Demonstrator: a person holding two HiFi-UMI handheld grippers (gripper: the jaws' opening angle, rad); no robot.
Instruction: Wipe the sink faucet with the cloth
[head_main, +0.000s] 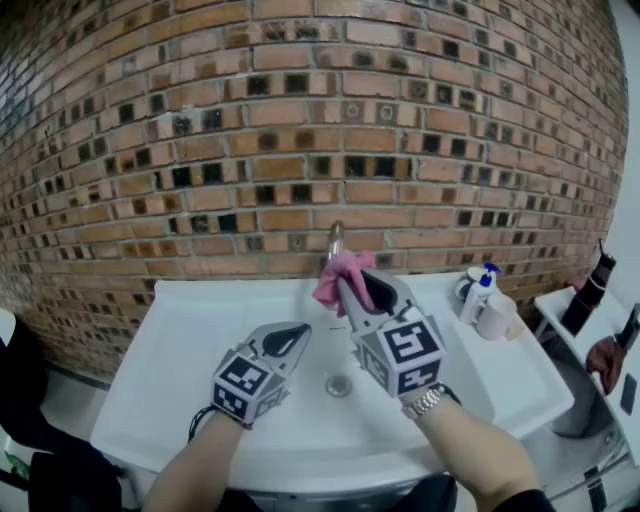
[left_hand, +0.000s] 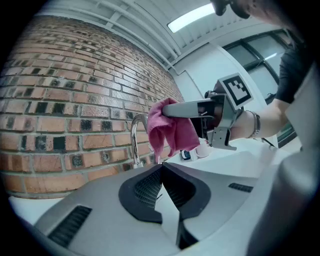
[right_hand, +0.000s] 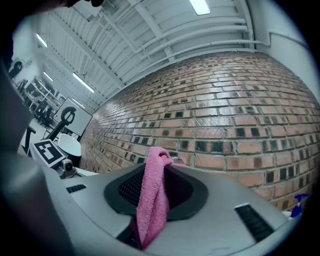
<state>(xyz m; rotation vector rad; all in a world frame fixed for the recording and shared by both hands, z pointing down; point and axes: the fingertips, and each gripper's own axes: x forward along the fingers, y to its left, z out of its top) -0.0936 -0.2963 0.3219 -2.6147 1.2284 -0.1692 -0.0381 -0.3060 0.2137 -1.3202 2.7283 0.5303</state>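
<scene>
Cloth: pink cloth (head_main: 345, 275) (left_hand: 170, 130) (right_hand: 152, 200), bunched and hanging from the tip of my right tool; it is held up above the far part of the basin, right at the faucet's spout; one fold trails down between the jaws towards me

Faucet: slim chrome faucet (head_main: 336, 238) (left_hand: 135, 137) with an arched neck, standing at the far edge of the sink against the wall; the cloth's left edge lies at the arch, and I cannot tell whether it actually presses on the metal

Right tool: my right tool (head_main: 352, 282) (left_hand: 169, 108) (right_hand: 160, 170) is clamped on the cloth, jaws held apart only by the fabric; it points away from me, towards the faucet

Left tool: my left tool (head_main: 297, 333) (left_hand: 161, 168) is closed with nothing in it, pads meeting; it hovers over the basin, to the left of the right tool and nearer to me, apart from cloth and faucet

Sink: white sink (head_main: 200, 330); its drain (head_main: 339, 385) shows between my two tools

Right rim: a spray bottle (head_main: 481, 292) and a pale cup (head_main: 495, 318) stand close together, well right of the faucet

Behind: brick wall (head_main: 300, 130) running the full width
</scene>
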